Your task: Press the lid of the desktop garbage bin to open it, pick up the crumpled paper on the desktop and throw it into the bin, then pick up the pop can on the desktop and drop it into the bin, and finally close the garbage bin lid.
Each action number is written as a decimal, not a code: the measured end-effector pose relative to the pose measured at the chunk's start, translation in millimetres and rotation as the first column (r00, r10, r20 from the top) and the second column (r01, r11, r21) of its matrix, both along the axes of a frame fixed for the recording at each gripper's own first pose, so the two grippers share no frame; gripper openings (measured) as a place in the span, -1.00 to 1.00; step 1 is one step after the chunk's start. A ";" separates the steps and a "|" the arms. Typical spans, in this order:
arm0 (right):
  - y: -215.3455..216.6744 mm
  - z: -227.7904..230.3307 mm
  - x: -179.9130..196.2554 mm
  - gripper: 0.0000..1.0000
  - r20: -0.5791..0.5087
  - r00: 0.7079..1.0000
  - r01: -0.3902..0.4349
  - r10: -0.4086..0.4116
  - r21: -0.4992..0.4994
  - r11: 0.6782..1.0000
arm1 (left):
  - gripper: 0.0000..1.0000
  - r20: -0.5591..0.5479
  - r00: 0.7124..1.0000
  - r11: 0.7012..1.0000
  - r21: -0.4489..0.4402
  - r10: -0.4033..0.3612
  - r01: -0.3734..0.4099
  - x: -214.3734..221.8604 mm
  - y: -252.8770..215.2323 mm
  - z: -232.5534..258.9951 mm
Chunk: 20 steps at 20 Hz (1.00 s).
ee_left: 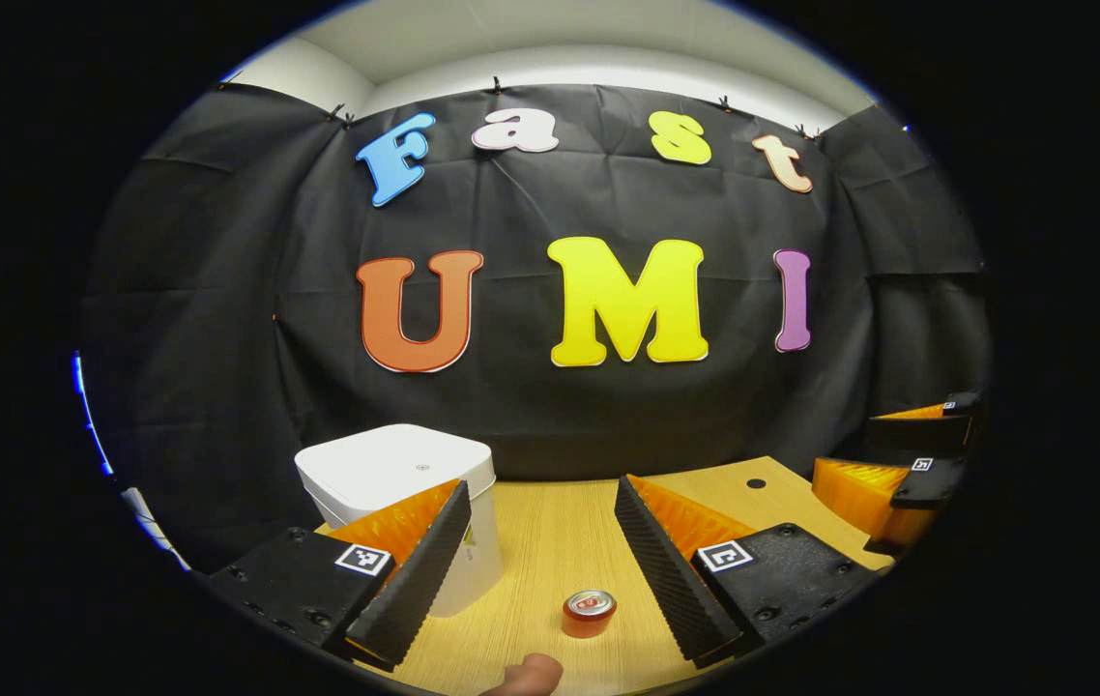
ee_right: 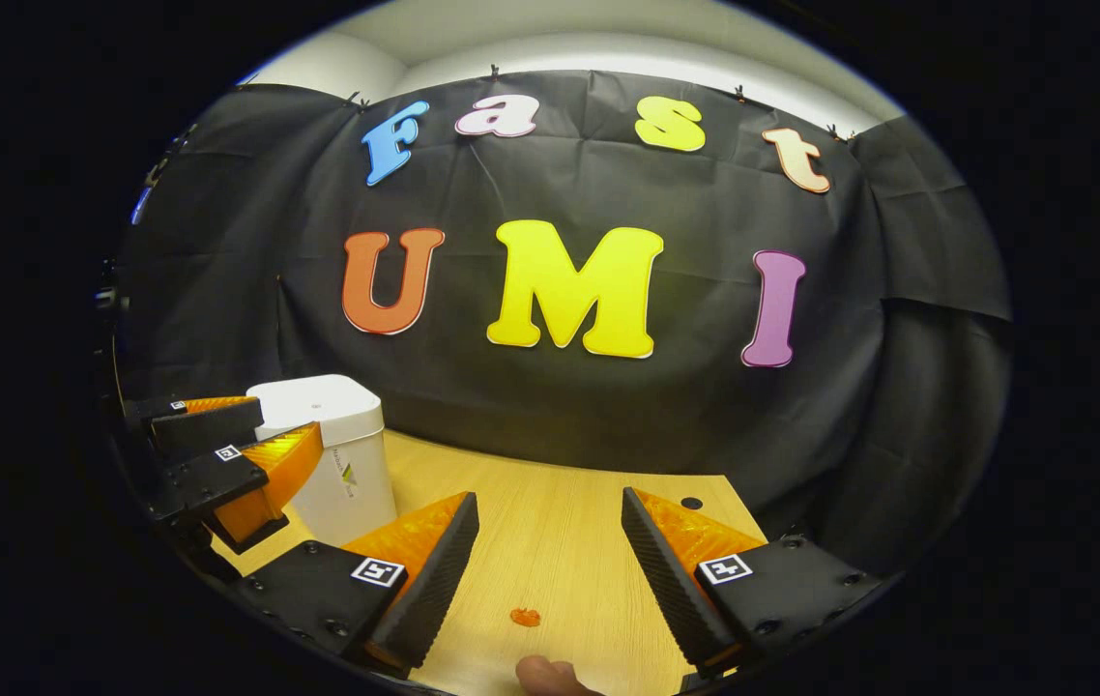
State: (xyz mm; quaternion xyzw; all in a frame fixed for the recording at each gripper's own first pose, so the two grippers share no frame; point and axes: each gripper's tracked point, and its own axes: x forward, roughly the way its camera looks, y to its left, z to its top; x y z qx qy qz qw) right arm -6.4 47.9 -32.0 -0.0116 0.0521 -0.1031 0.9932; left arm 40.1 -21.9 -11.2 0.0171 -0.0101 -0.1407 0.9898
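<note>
Red pop can [ee_left: 590, 612] upright; white garbage bin [ee_left: 395, 474] lid closed.

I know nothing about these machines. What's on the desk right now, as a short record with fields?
bin: white garbage bin, lid down, at the back left of the wooden desk
can: red pop can, upright, on the desk between the left tongs' fingers, untouched
left tongs: open, holding nothing
right tongs: open, holding nothing
small orange thing: on the desk in the right gripper view; too small to identify
</note>
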 end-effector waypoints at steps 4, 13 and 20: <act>1.2 -1.8 7.3 0.88 -0.011 1.000 -0.007 0.007 0.004 1.000 | 0.97 -0.003 1.000 1.000 0.003 0.002 -0.002 5.2 0.6 -1.5; -15.9 -32.8 19.8 0.88 -0.090 0.995 0.034 -0.032 0.022 0.999 | 0.98 -0.005 1.000 1.000 0.009 -0.009 0.009 13.9 1.1 -8.4; -10.0 -136.4 38.2 0.89 -0.365 0.931 0.009 0.021 0.080 0.997 | 0.98 -0.038 0.999 0.998 0.049 -0.035 0.036 22.9 0.2 -35.1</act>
